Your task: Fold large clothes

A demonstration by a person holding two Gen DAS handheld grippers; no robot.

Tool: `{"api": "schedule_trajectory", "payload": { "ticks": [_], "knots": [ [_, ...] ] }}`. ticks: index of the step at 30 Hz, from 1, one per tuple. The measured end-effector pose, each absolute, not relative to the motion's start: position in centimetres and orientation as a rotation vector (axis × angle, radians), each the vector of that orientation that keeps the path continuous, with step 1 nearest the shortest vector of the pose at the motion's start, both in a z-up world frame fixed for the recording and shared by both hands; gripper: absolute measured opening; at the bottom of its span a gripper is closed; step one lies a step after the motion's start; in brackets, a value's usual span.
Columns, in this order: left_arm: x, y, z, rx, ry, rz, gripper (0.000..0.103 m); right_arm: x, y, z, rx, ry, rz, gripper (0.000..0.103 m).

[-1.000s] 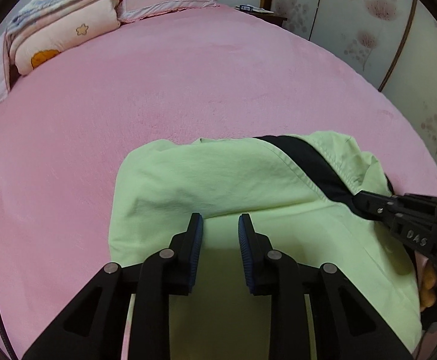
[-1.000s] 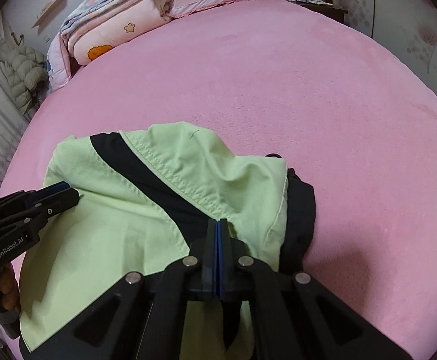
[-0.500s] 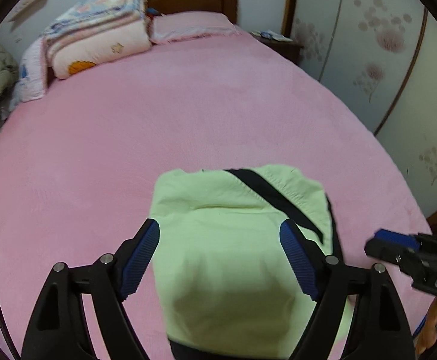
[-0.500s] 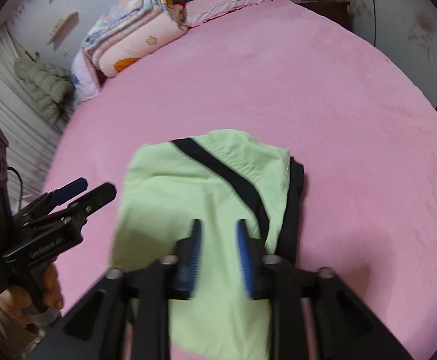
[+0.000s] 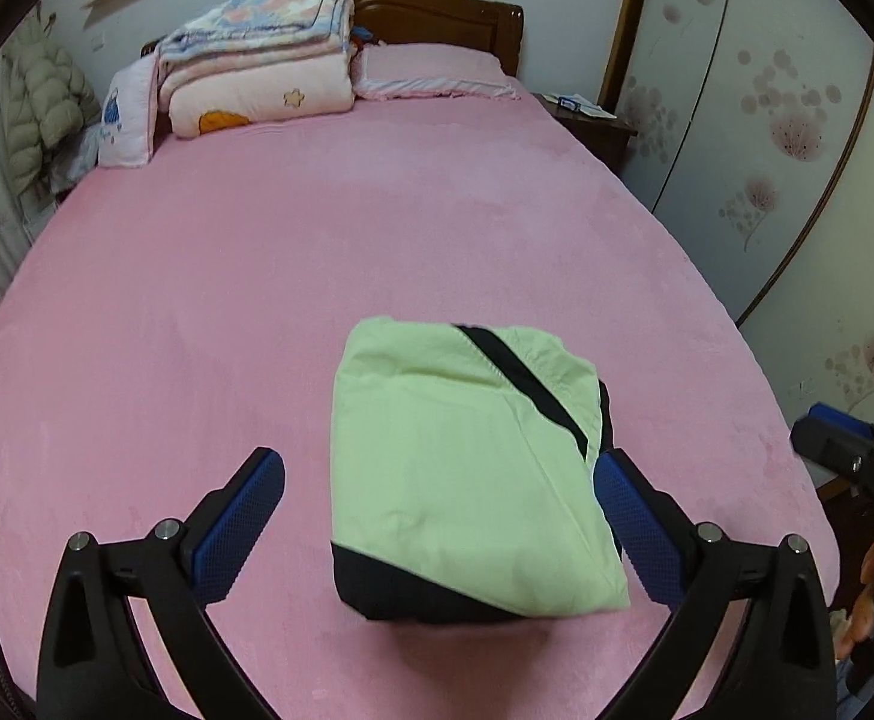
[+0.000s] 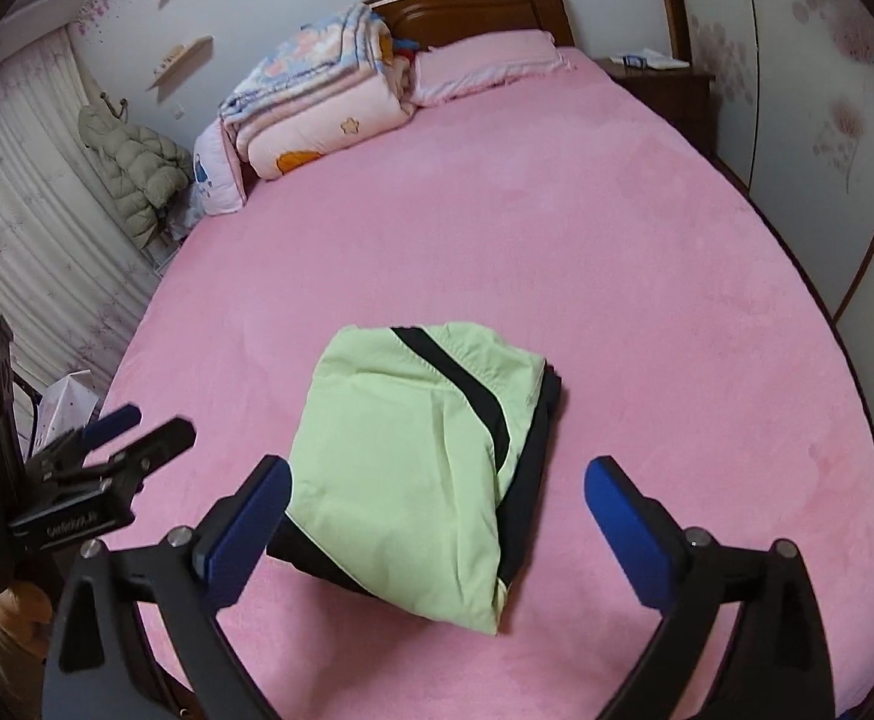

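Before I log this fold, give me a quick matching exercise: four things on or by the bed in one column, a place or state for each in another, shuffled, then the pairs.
Things:
1. green garment
2. stacked quilts
3. left gripper
4. padded jacket

Places or states:
A. hanging by the curtain
B. wide open, nothing between the pads
C. folded flat near the bed's near edge
D. piled against the headboard

Pairs: 1-C, 2-D, 3-B, 4-A

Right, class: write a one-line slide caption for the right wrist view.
Open right gripper above a folded green-and-black garment on the pink bed, left gripper open alongside.
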State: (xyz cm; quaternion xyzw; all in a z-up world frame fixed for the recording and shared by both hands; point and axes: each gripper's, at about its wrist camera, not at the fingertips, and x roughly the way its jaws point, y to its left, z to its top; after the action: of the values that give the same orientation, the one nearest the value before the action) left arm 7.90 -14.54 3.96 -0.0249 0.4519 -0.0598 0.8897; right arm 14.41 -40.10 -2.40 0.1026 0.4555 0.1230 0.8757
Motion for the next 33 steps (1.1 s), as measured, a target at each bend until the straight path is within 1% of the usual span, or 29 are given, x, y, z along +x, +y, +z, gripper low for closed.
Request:
{"api": "schedule_trajectory", "payload": {
  "ticks": [2,4,5,10,16,23,28,30,33],
  "knots": [
    [7.8,-14.0,3.5,-0.054,0.936,-0.129,0.102,14.0,-40.2,-2.6,0.199,0.903,0.24,0.099],
    [8.1,-13.5,2.9,-0.052,0.933,-0.143,0.102,13.9,-40.3,-3.0,0.192,0.869,0.223,0.102],
    [8.4,-13.3,2.5,-0.05,0.933,-0.151,0.102,13.9,-40.2,-3.2,0.193,0.858,0.22,0.102],
    [10.4,-12.4,-0.3,-0.033,0.955,-0.137,0.102,14.9,-39.4,-6.0,0.148,0.931,0.212,0.102],
    [12.6,-12.0,-2.5,0.02,0.989,-0.146,0.102,15.1,-38.4,-7.9,0.111,0.939,0.19,0.102],
    [14.7,-10.7,-6.0,-0.054,1.073,-0.144,0.102,17.2,-39.2,-11.4,0.234,1.063,0.165,0.102],
    [16.4,-10.2,-9.4,-0.1,1.131,-0.196,0.102,19.0,-40.2,-16.1,0.339,1.152,0.17,0.102],
    [17.4,-9.7,-11.4,-0.144,1.182,-0.231,0.102,19.9,-40.6,-18.6,0.391,1.198,0.191,0.102],
    [18.7,-8.8,-14.0,-0.232,1.249,-0.28,0.102,20.8,-41.1,-21.4,0.457,1.245,0.222,0.098]
  ]
}}
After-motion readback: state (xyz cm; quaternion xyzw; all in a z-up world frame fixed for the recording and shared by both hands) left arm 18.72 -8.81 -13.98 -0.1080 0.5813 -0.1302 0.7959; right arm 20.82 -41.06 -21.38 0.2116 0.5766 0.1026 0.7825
